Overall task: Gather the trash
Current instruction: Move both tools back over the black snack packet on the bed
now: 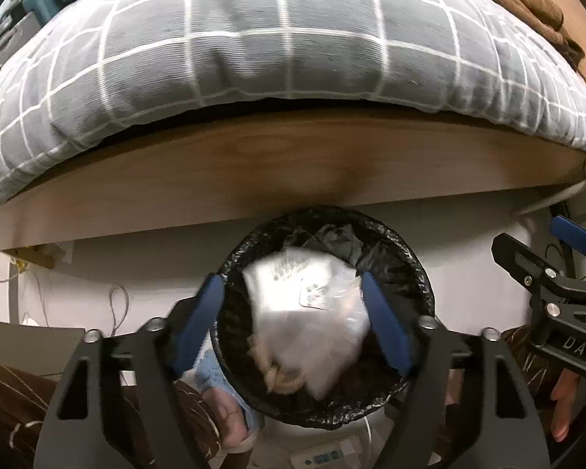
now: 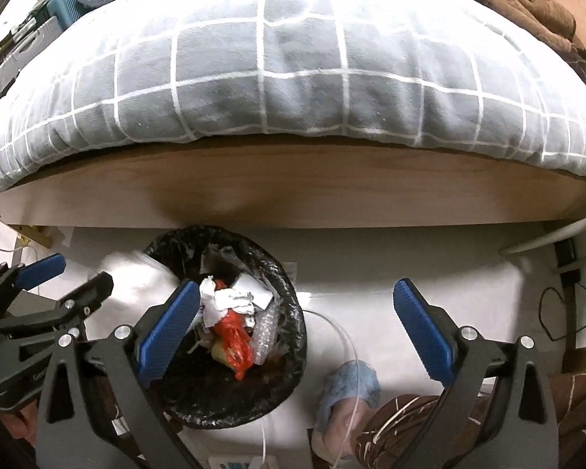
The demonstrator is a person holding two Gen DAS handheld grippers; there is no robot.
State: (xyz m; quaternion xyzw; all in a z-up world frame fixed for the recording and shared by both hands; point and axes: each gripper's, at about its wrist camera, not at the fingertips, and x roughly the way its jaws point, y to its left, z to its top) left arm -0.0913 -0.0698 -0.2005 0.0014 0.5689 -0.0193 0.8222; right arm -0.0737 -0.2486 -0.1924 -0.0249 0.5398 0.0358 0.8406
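Trash bin on white floor beside bed; both grippers spread.

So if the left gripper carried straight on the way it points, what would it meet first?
Probably the blurred white plastic bag between the open jaws of the left gripper, over the black-lined bin; depth is unclear.

A white bag over the bin is smeared by motion, so its print cannot be read and it covers most of the trash below. In the right wrist view the same bag is a pale blur beside the bin. Both views crop the bed frame at the sides.
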